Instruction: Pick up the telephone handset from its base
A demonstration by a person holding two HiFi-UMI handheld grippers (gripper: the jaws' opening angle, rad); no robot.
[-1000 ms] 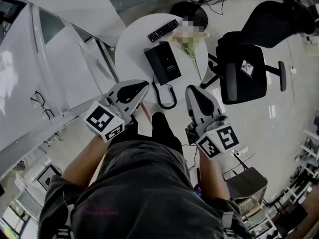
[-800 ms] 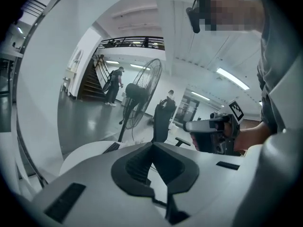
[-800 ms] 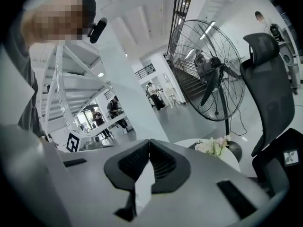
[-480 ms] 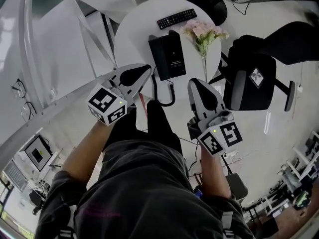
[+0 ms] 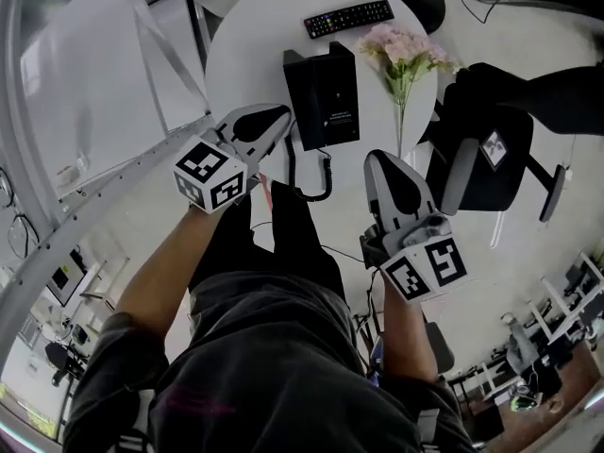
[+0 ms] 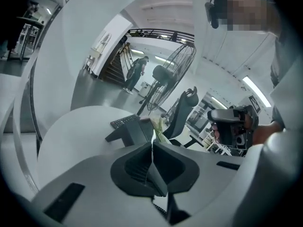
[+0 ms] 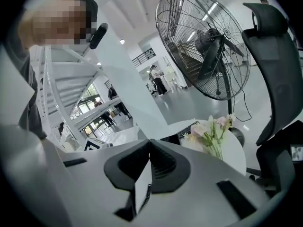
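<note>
Clearly, with left gripper (image 5: 281, 114) and right gripper (image 5: 377, 159) both closed and empty near the surface (image 5: 250, 36), one must open wide before straddling the handset (image 5: 298, 97).

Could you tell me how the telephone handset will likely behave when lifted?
The handset looks like rigid moulded plastic, so probably stiff and light. Its coiled cord trails in a slack loop, so it should stretch, then tug back gently.
</note>
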